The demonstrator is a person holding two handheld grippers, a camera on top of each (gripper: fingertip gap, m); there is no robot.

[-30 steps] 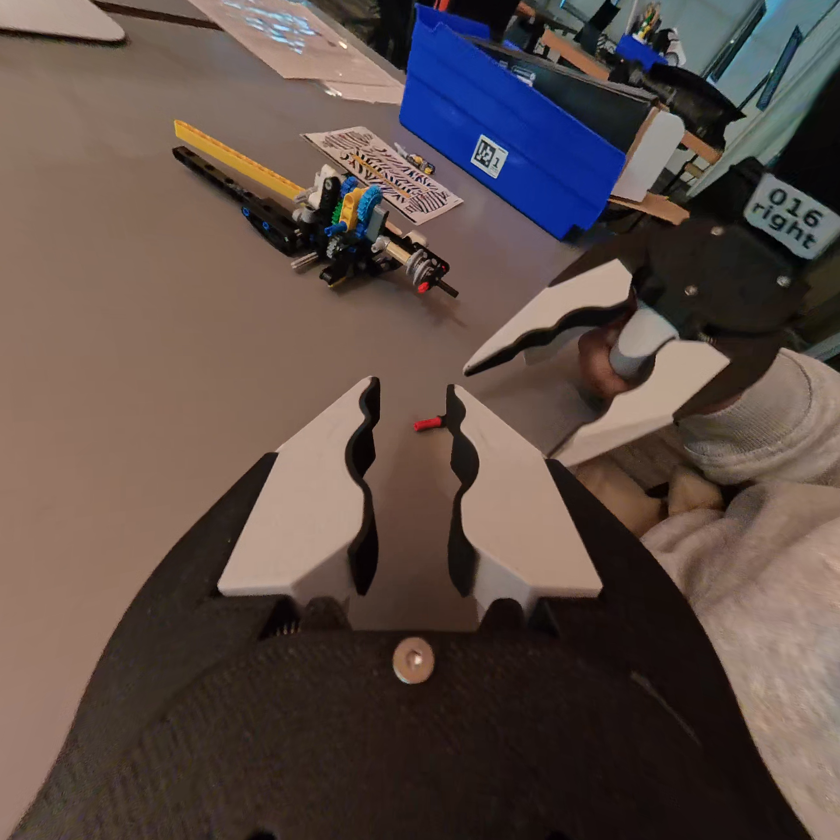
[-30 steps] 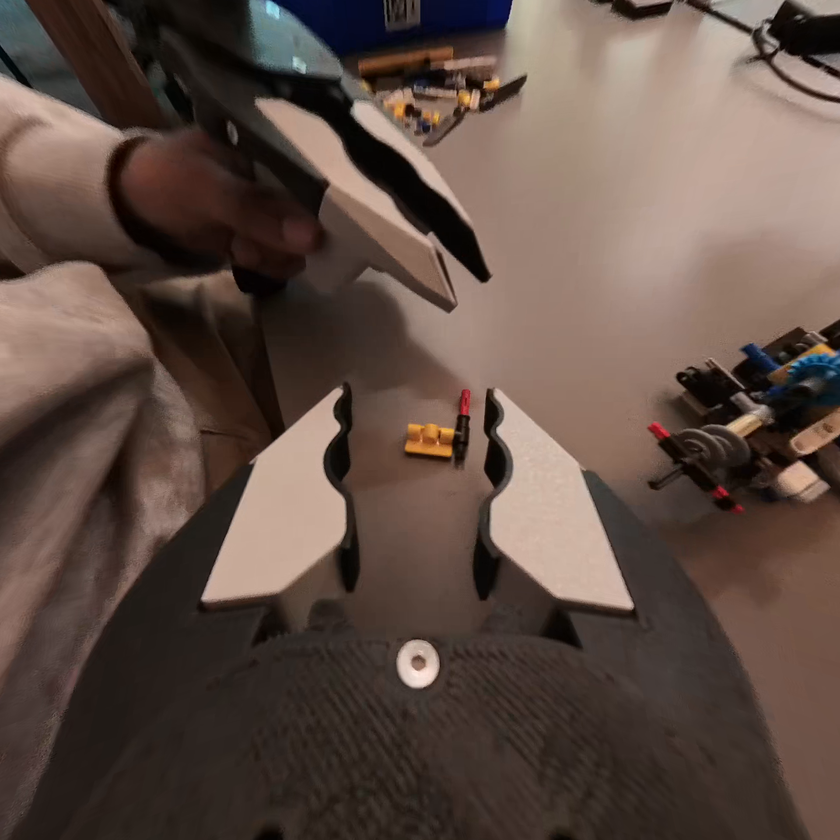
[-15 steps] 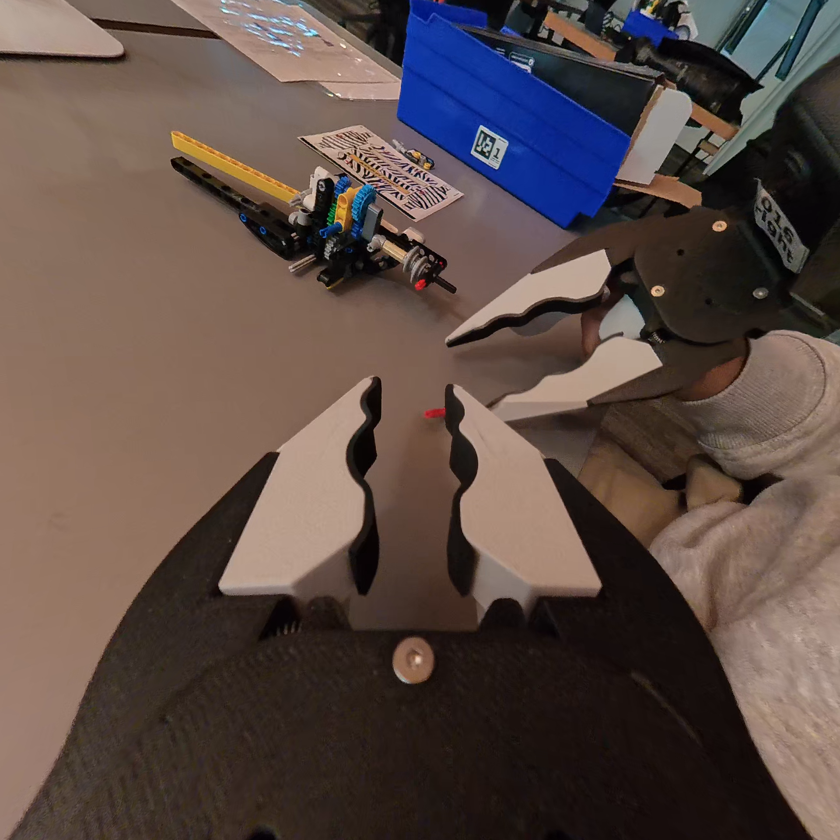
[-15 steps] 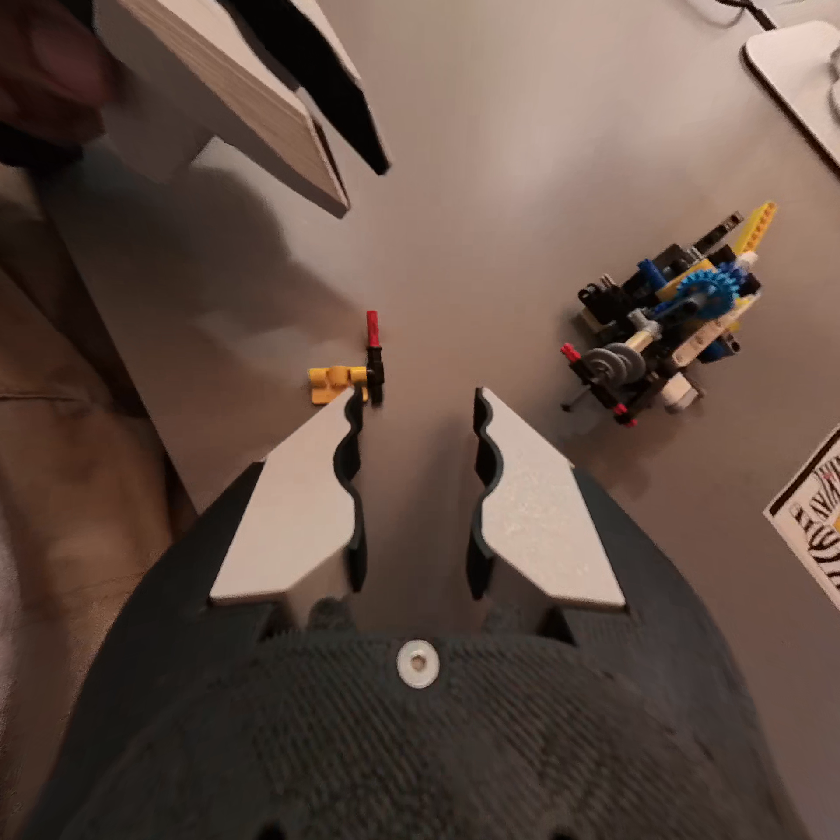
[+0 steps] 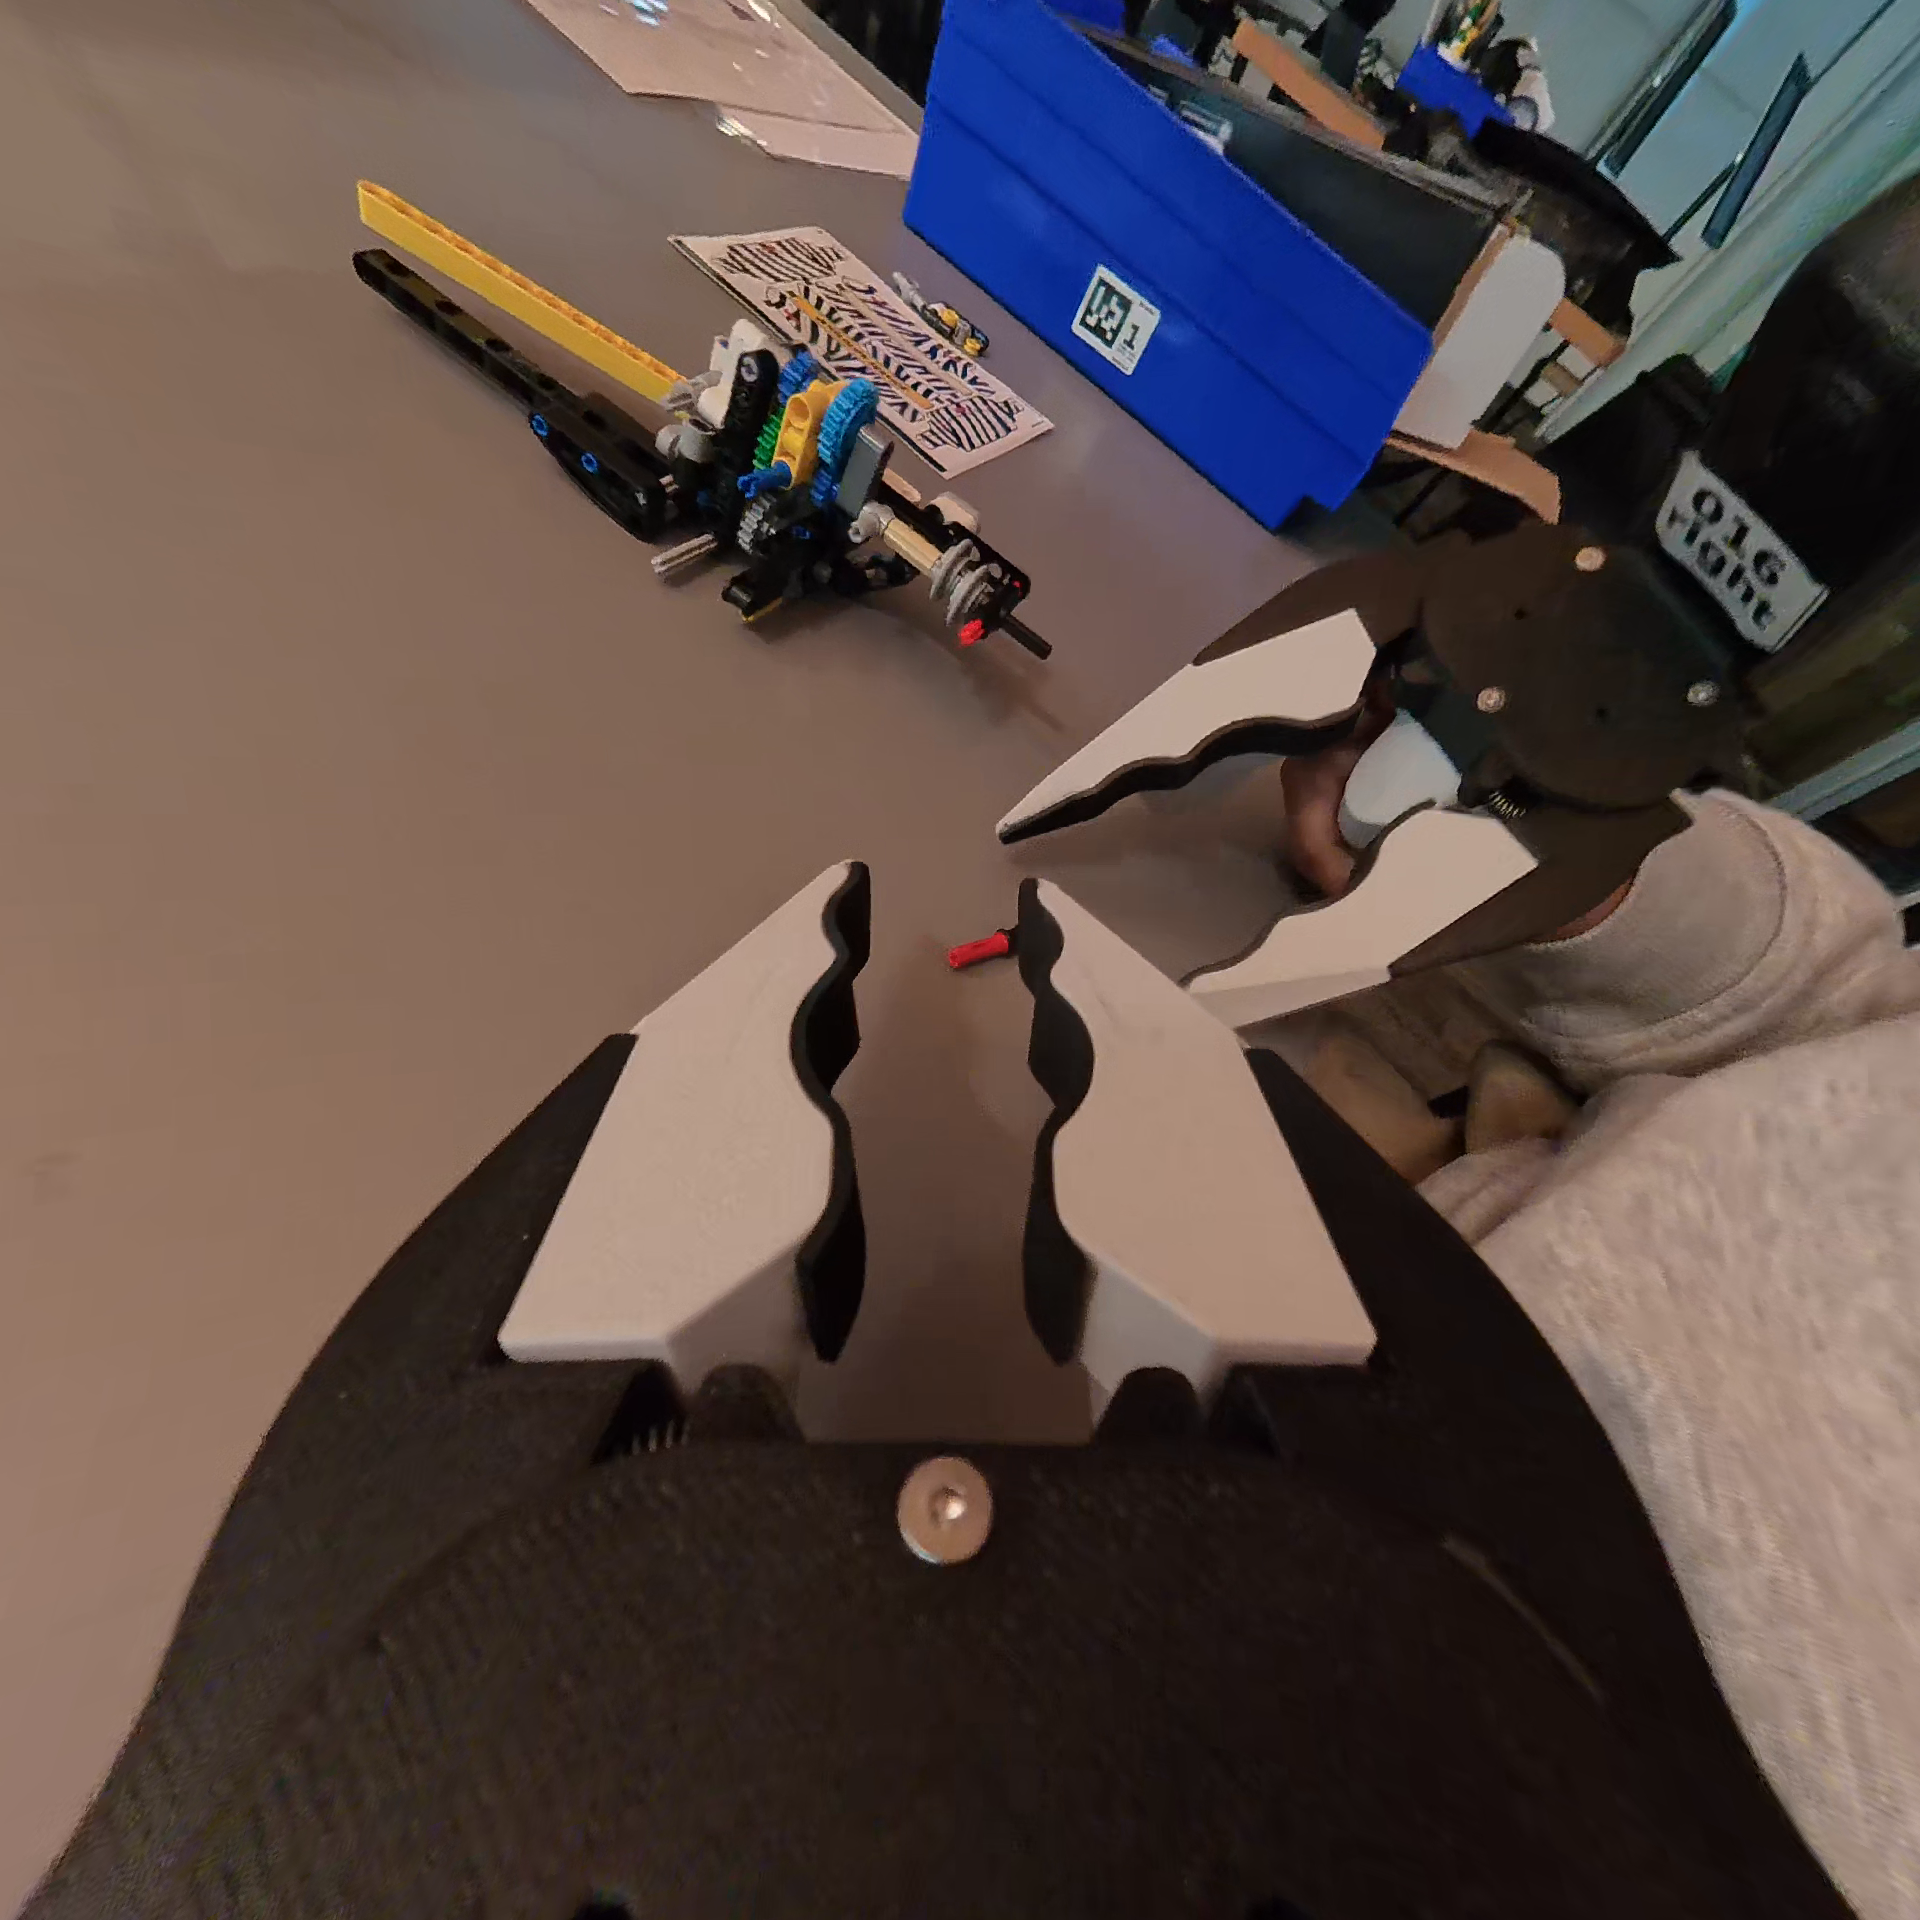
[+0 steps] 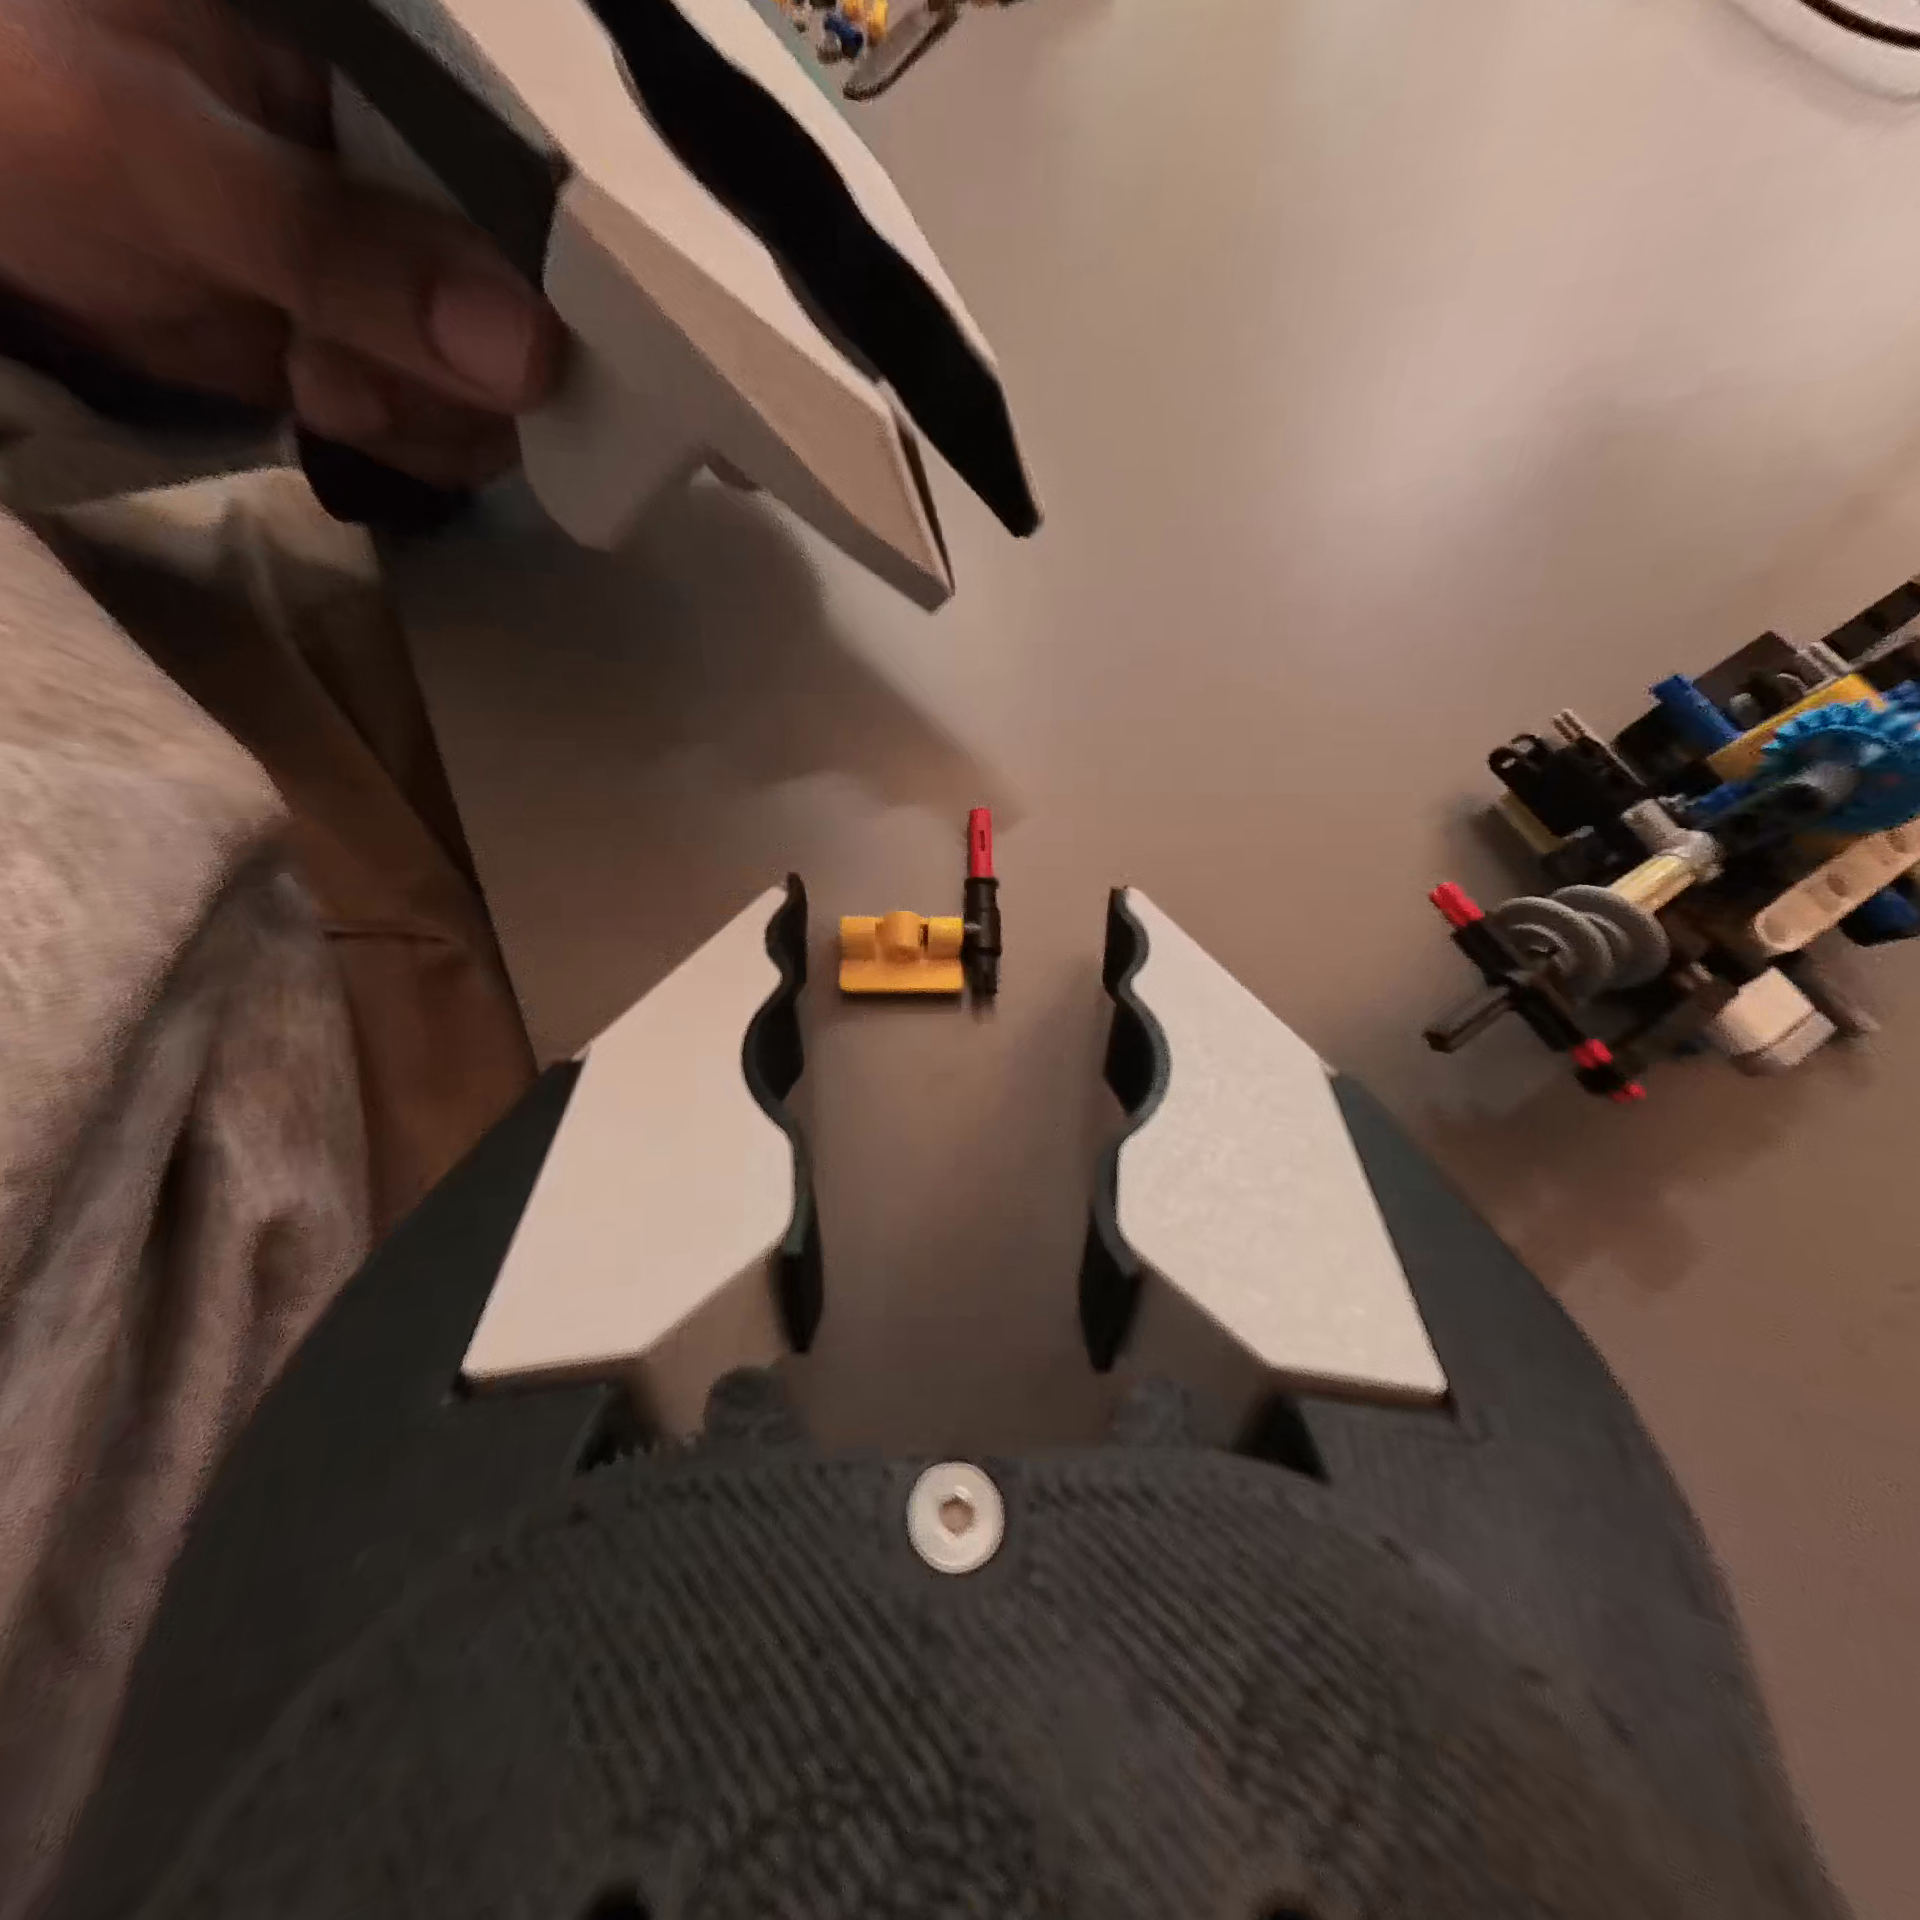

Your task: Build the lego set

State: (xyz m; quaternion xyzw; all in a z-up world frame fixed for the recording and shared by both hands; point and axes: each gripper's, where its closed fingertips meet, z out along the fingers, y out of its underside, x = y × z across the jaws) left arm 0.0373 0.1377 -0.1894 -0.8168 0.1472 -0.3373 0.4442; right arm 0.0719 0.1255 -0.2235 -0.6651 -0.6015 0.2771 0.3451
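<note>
A small piece, a yellow plate joined to a black connector with a red pin, lies on the grey table near its front edge. My right gripper is open and empty, its tips on either side of this piece. My left gripper is open and empty just above the table; only the red pin shows past its right finger. The left gripper also shows at top left of the right wrist view. The partly built lego model, with a long yellow and black beam, lies farther back; it also shows in the right wrist view.
A blue bin stands at the back right, with a striped sticker sheet in front of it. Loose lego parts lie far off. The table's front edge and a person's grey sleeve are close by.
My right gripper has swung back so the yellow and black piece sits between its tips again; half a second ago the piece lay off its left finger. The left gripper barely moved.
</note>
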